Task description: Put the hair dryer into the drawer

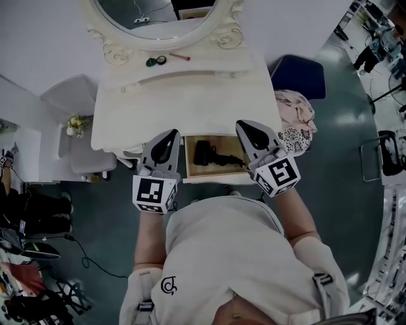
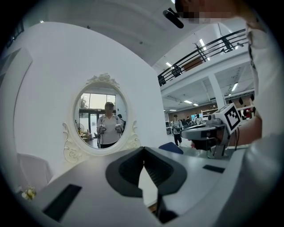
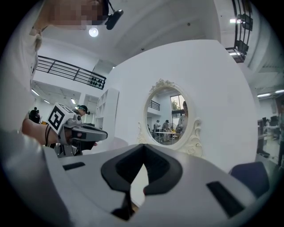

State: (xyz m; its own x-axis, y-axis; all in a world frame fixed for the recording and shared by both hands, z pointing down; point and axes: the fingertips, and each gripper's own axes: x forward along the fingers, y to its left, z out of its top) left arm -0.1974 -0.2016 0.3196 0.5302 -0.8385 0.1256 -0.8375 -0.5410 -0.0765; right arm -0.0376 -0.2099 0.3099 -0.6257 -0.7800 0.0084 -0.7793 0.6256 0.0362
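The drawer (image 1: 189, 147) is standing pulled out from the front edge of the dressing table (image 1: 190, 101), toward its right front corner. The black hair dryer (image 1: 212, 155) is lying inside it, thick body toward the drawer's left end and handle reaching right.

The left gripper (image 1: 171, 134) is hovering over the front edge just left of the drawer, its jaws pressed together on nothing. The right gripper (image 1: 245, 126) is hanging over the drawer's right end, its jaws likewise pressed together and empty.

Along the table's back edge, under the oval mirror (image 1: 158, 16), a small dark round thing (image 1: 155, 61) and a red stick (image 1: 179, 57) are lying near each other. A blue chair (image 1: 298, 76) and a heap of pink cloth (image 1: 295, 108) are sitting off the right edge.

Between the two grippers the drawer is lying uncovered from above. The person's torso is standing just in front of the drawer's front panel.
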